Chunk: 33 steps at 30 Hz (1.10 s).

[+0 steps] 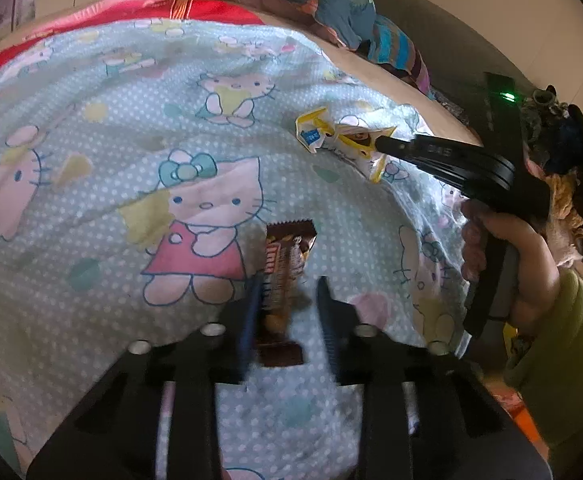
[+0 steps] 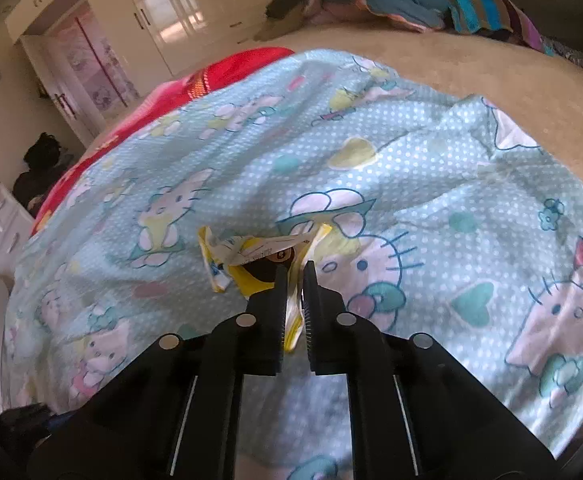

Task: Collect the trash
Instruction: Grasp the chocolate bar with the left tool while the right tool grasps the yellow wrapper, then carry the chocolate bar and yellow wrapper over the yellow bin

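Observation:
A brown chocolate bar wrapper (image 1: 285, 264) lies on the light blue Hello Kitty sheet (image 1: 131, 160). My left gripper (image 1: 289, 286) is open, its two fingers astride the wrapper's near half. A crumpled yellow and white wrapper (image 1: 343, 140) lies further right on the sheet. My right gripper (image 1: 383, 145) has its fingertips on that wrapper. In the right wrist view my right gripper (image 2: 294, 270) is shut on the yellow and white wrapper (image 2: 251, 252), with a strip of it between the fingers.
A red blanket (image 1: 195, 10) lies at the far edge of the sheet. Folded colourful clothes (image 1: 343, 4) sit at the back on the beige bed cover (image 2: 471, 72). White wardrobes (image 2: 179, 12) stand behind. The person's hand (image 1: 507, 252) holds the right gripper.

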Each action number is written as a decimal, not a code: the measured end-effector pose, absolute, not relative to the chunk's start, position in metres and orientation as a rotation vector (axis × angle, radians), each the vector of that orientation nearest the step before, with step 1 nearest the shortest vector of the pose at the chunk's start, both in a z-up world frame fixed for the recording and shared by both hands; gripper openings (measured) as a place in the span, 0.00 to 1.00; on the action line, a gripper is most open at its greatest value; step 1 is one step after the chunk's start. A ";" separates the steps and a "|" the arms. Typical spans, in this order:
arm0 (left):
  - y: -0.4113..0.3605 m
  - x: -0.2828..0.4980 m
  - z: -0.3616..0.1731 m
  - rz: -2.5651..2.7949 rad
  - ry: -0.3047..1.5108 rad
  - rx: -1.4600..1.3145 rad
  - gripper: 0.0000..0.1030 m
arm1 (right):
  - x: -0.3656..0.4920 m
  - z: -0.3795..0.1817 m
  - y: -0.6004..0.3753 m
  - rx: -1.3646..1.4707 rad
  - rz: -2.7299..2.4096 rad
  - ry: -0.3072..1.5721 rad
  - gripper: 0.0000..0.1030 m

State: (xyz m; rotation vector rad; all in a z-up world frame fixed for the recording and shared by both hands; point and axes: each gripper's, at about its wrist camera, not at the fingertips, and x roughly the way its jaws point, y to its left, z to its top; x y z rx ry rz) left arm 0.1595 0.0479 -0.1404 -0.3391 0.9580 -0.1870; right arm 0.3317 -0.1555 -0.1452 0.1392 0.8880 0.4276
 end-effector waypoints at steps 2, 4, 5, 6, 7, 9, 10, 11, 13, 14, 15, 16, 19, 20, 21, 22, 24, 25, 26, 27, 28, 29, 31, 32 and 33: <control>0.052 0.160 -0.143 -0.192 0.962 -0.365 0.15 | 0.320 -0.140 -0.159 0.133 0.434 0.870 0.04; 0.054 0.158 -0.142 -0.191 0.954 -0.377 0.14 | 0.307 -0.134 -0.163 0.127 0.442 0.852 0.03; 0.054 0.158 -0.141 -0.187 0.948 -0.377 0.14 | 0.304 -0.132 -0.165 0.123 0.445 0.846 0.03; 0.055 0.156 -0.138 -0.181 0.936 -0.372 0.13 | 0.299 -0.129 -0.166 0.118 0.448 0.838 0.03; 0.055 0.155 -0.136 -0.179 0.926 -0.367 0.13 | 0.292 -0.125 -0.169 0.111 0.452 0.826 0.03; 0.054 0.153 -0.129 -0.178 0.903 -0.358 0.13 | 0.280 -0.119 -0.174 0.101 0.459 0.805 0.02; 0.054 0.153 -0.125 -0.179 0.890 -0.353 0.13 | 0.274 -0.116 -0.177 0.095 0.461 0.797 0.02; 0.053 0.152 -0.121 -0.180 0.879 -0.347 0.13 | 0.268 -0.114 -0.180 0.089 0.462 0.789 0.02; 0.049 0.151 -0.111 -0.186 0.851 -0.334 0.13 | 0.258 -0.110 -0.187 0.088 0.463 0.783 0.02; 0.047 0.150 -0.105 -0.191 0.836 -0.328 0.13 | 0.256 -0.110 -0.189 0.093 0.463 0.782 0.02; 0.044 0.148 -0.100 -0.196 0.826 -0.324 0.13 | 0.250 -0.108 -0.195 0.101 0.461 0.781 0.02; 0.042 0.146 -0.095 -0.200 0.815 -0.319 0.13 | 0.246 -0.107 -0.198 0.107 0.460 0.779 0.02; 0.032 0.143 -0.078 -0.223 0.783 -0.301 0.13 | 0.232 -0.104 -0.211 0.121 0.453 0.771 0.02; 0.029 0.141 -0.075 -0.229 0.774 -0.294 0.13 | 0.227 -0.102 -0.215 0.124 0.448 0.768 0.02; 0.023 0.140 -0.069 -0.238 0.762 -0.280 0.13 | 0.222 -0.101 -0.219 0.127 0.444 0.765 0.02; 0.019 0.139 -0.064 -0.245 0.753 -0.270 0.13 | 0.218 -0.099 -0.224 0.133 0.442 0.762 0.02; 0.012 0.137 -0.056 -0.261 0.736 -0.259 0.13 | 0.211 -0.095 -0.232 0.143 0.434 0.756 0.02; 0.008 0.135 -0.052 -0.270 0.729 -0.256 0.13 | 0.206 -0.091 -0.238 0.151 0.430 0.749 0.02; 0.006 0.134 -0.050 -0.276 0.724 -0.254 0.13 | 0.203 -0.089 -0.242 0.156 0.427 0.745 0.02; 0.001 0.132 -0.046 -0.286 0.718 -0.248 0.13 | 0.200 -0.087 -0.247 0.163 0.422 0.740 0.02; -0.004 0.131 -0.043 -0.295 0.711 -0.240 0.13 | 0.196 -0.083 -0.253 0.173 0.415 0.733 0.02; -0.008 0.129 -0.040 -0.305 0.705 -0.233 0.13 | 0.194 -0.082 -0.256 0.178 0.410 0.730 0.02; -0.016 0.127 -0.036 -0.323 0.697 -0.223 0.13 | 0.187 -0.079 -0.266 0.186 0.397 0.722 0.02; -0.020 0.126 -0.034 -0.330 0.693 -0.220 0.13 | 0.185 -0.077 -0.270 0.188 0.390 0.719 0.02; -0.025 0.124 -0.032 -0.340 0.689 -0.214 0.13 | 0.182 -0.076 -0.274 0.191 0.383 0.715 0.02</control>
